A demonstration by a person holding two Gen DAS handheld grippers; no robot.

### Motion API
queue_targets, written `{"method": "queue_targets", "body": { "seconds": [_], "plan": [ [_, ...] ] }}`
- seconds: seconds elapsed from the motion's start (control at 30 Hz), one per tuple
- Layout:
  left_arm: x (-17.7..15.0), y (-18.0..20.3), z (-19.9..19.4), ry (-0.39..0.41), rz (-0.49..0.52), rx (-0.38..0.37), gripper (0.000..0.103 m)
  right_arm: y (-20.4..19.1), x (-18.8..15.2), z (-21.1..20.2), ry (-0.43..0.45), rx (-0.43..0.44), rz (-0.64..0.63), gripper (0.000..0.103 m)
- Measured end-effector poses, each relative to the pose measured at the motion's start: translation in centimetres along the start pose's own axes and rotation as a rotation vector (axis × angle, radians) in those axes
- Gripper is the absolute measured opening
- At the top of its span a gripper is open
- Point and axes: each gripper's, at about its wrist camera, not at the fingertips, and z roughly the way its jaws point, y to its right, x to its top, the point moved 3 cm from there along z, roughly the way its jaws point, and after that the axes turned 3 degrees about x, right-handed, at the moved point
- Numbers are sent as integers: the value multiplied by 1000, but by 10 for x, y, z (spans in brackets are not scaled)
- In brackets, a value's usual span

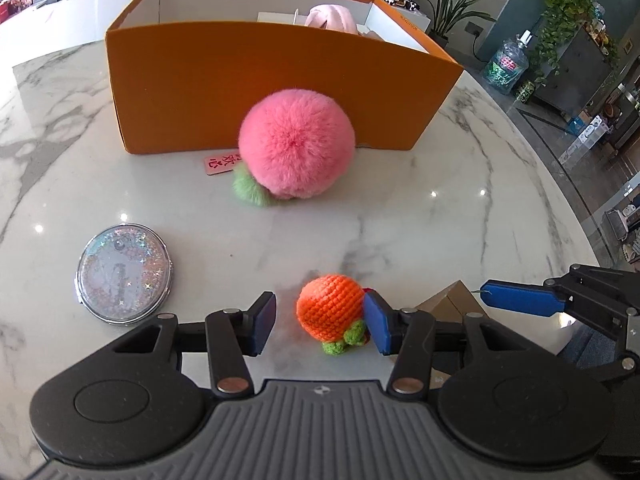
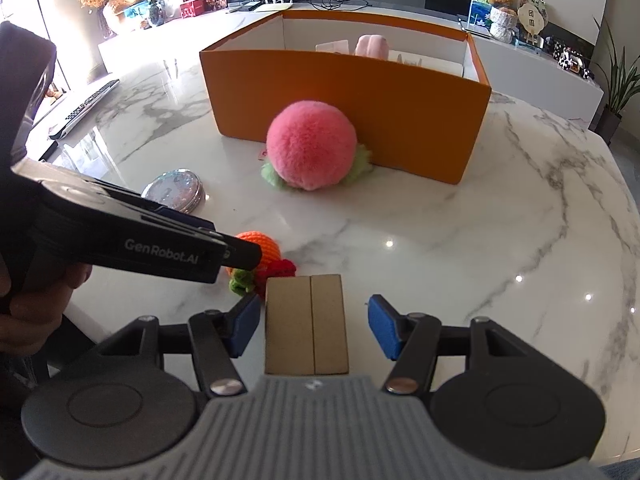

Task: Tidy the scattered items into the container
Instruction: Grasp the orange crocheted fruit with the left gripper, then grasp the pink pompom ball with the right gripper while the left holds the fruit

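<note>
An orange crochet fruit (image 1: 330, 312) with green leaves lies on the marble table between my left gripper's (image 1: 320, 326) open fingers; the right pad touches it. It also shows in the right wrist view (image 2: 262, 246), partly hidden by the left gripper. A small cardboard box (image 2: 306, 324) lies between my right gripper's (image 2: 314, 326) open fingers, untouched. A pink fluffy peach plush (image 1: 296, 148) rests against the orange container (image 1: 260, 76). A glittery round compact (image 1: 123, 276) lies to the left. The container holds a pink item (image 1: 332, 18) and white cards.
A pink tag (image 1: 220, 162) lies beside the plush. A keyboard (image 2: 84, 108) sits at the table's far left edge. The rounded table edge (image 1: 568, 200) runs along the right, with floor and plants beyond.
</note>
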Motion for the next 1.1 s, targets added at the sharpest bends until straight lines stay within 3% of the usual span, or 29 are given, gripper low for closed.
{"method": "queue_targets", "body": {
  "seconds": [0.4, 0.5, 0.53, 0.87, 1.1],
  "plan": [
    [0, 6, 16, -64, -36, -64, 60, 2, 1, 9, -13, 4, 7, 63],
    [0, 7, 17, -68, -47, -90, 47, 3, 1, 10, -14, 6, 10, 63],
    [1, 8, 17, -68, -44, -90, 47, 4, 1, 10, -13, 8, 12, 63],
    [12, -10, 1, 0, -54, 15, 46, 4, 11, 11, 8, 17, 0, 63],
    [32, -31, -10, 60, -78, 61, 46, 7, 48, 14, 67, 6, -20, 63]
  ]
}}
